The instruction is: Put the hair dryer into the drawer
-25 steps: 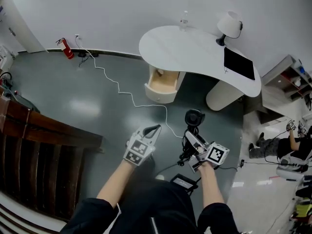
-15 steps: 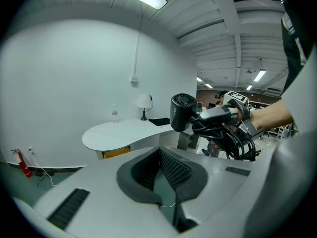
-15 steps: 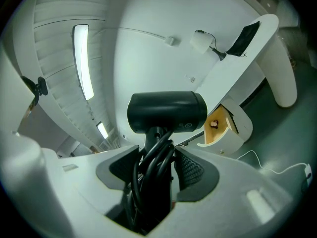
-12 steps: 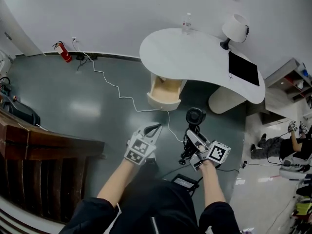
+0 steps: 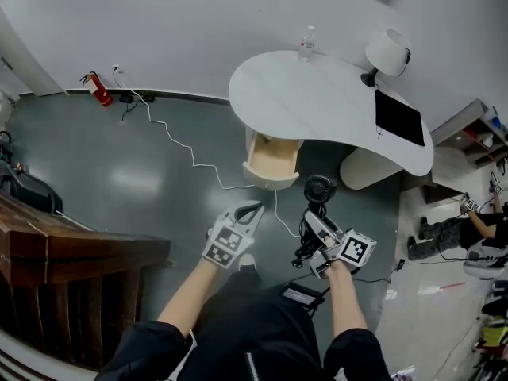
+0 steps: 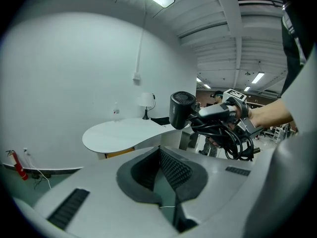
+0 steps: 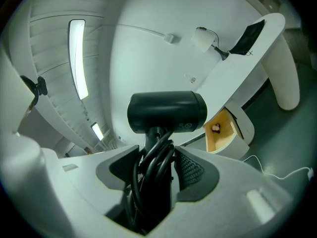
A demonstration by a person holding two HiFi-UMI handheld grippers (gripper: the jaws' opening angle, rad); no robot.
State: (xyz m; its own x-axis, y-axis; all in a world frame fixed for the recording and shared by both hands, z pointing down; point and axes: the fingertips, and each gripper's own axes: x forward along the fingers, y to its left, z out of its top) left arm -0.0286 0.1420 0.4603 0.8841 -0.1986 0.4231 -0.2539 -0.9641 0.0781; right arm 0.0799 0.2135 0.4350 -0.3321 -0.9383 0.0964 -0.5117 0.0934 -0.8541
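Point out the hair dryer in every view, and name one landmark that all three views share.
Head view: hair dryer low in the picture, right of centre.
Left gripper view: hair dryer just above centre, toward the right.
Right gripper view: hair dryer at the centre, its cord-wrapped handle between the fingers.
Shared landmark: the white curved desk, at and.

A white wall [image 5: 198, 22] met a grey floor [image 5: 135, 173]; a curved white desk [image 5: 317, 101] bore a lamp [image 5: 387, 51]; dark wooden furniture [image 5: 71, 244] stood left.
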